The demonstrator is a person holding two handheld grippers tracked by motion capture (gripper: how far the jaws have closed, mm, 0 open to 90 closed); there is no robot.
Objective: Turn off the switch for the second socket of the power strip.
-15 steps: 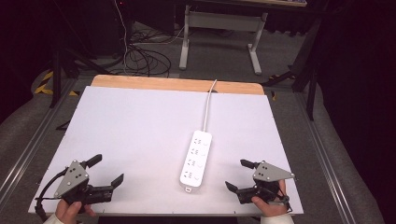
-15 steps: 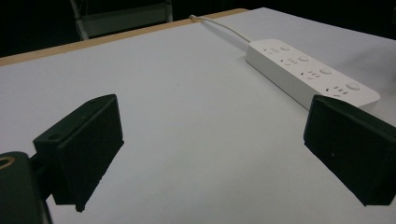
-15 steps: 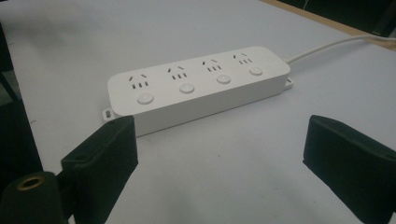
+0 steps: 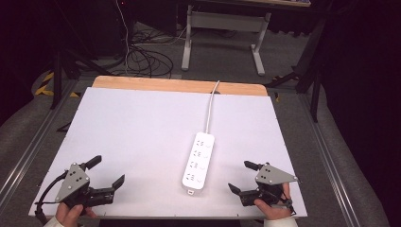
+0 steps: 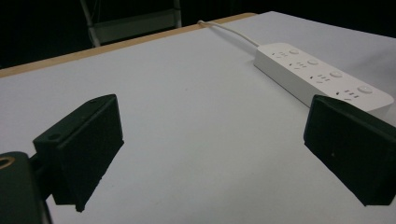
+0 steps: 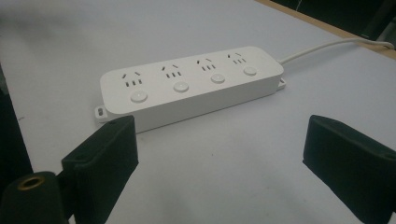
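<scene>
Your left gripper [image 4: 106, 174] sits at the near left corner of the white tabletop [image 4: 142, 132], jaws spread wide, nothing between them. Your right gripper [image 4: 243, 177] at the near right corner is likewise wide apart and empty. Between the two, nearer your right, lies a white four-outlet power strip [image 4: 199, 161], flat, touching neither gripper. Its cord [image 4: 210, 111] runs to the far wooden edge [image 4: 179, 86]; where it ends is probably off the table, hard to tell.

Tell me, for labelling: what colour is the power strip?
White, cord included; the power strip shows best in the right gripper view.
</scene>
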